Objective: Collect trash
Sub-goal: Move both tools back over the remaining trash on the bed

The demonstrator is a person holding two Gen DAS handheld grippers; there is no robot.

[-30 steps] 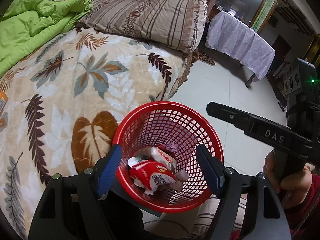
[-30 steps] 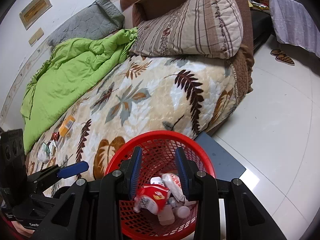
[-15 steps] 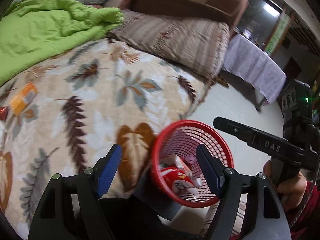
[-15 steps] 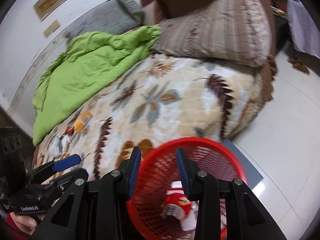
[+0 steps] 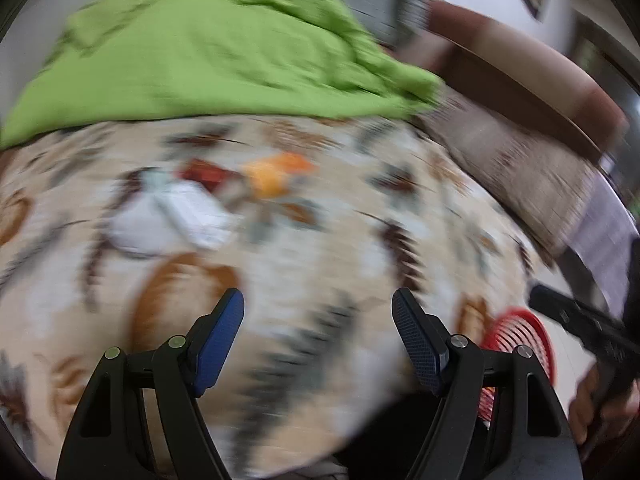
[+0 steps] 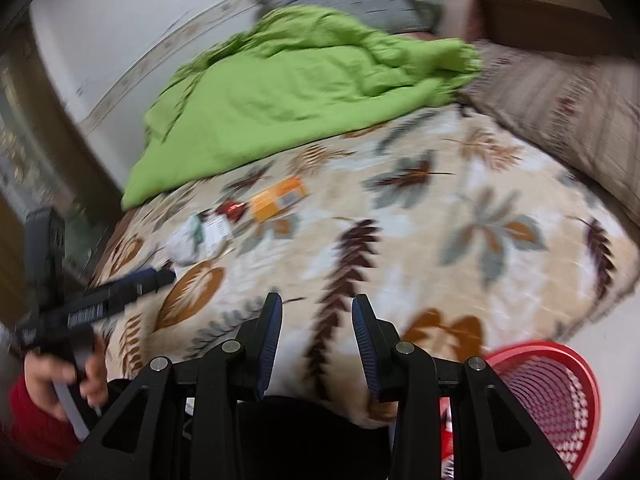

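Tilting down over the bed point(image 6: 400, 240): left gripper point(image 5: 318, 336), jaws wide apart, empty. Right gripper point(image 6: 316, 336), jaws narrowly apart, empty; red basket point(image 6: 560, 384) beside it.

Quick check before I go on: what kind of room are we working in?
Most likely a bedroom: a bed under a leaf-patterned blanket, a crumpled green quilt and a striped brown pillow.

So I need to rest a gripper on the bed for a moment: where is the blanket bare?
Bare: the leaf-patterned blanket between the orange packet and the striped pillow. Crowded: the white crumpled wrappers and red wrapper below the green quilt.
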